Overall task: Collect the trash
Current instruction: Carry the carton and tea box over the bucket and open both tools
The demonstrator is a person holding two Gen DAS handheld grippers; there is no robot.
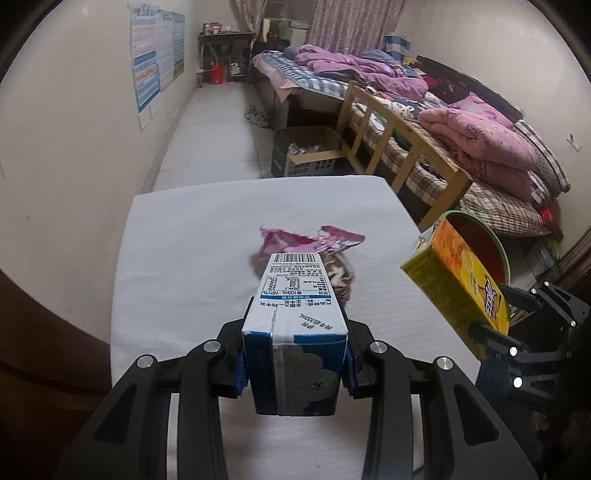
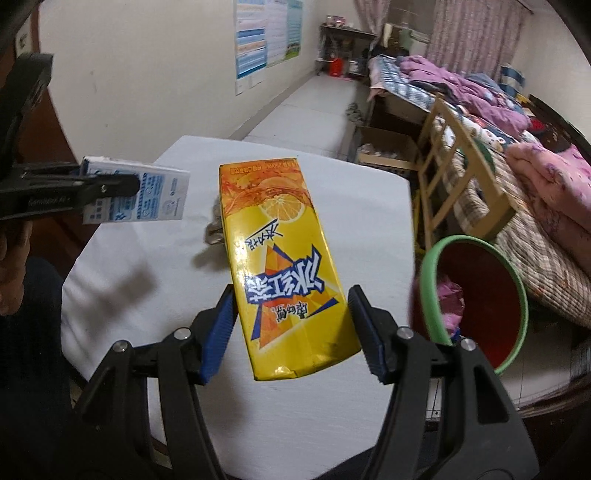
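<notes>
A bedroom with pale walls: a white-covered table [image 1: 192,258] fills the near ground, and beyond it, toward 12 o'clock, a strip of light floor runs to a dark desk [image 1: 225,37] under pink curtains [image 1: 354,22]. Beds heaped with purple and pink bedding [image 1: 476,136] line the 2 o'clock side, with an open cardboard box [image 1: 310,151] at the foot of a wooden bed rail [image 1: 399,147].

The left gripper [image 1: 293,363] is pinched closed on a blue-and-white milk carton [image 1: 295,314], held clear above the cloth. The right gripper [image 2: 291,332] grips a yellow tea carton [image 2: 280,266] across its lower half, tilted, also off the table.

The left wrist view alone shows a torn pink wrapper [image 1: 310,240] lying mid-table at 12 o'clock from the milk carton. The right wrist view shows only a sliver of it past the tea carton, yet looks into the green-rimmed red bin [image 2: 480,295] at 3 o'clock, where pink trash [image 2: 450,302] lies inside, and catches a person's hand [image 2: 11,266] at 9 o'clock.

The bin stands just off the table's right edge. The table's left half is bare, its far edge giving onto open floor.
</notes>
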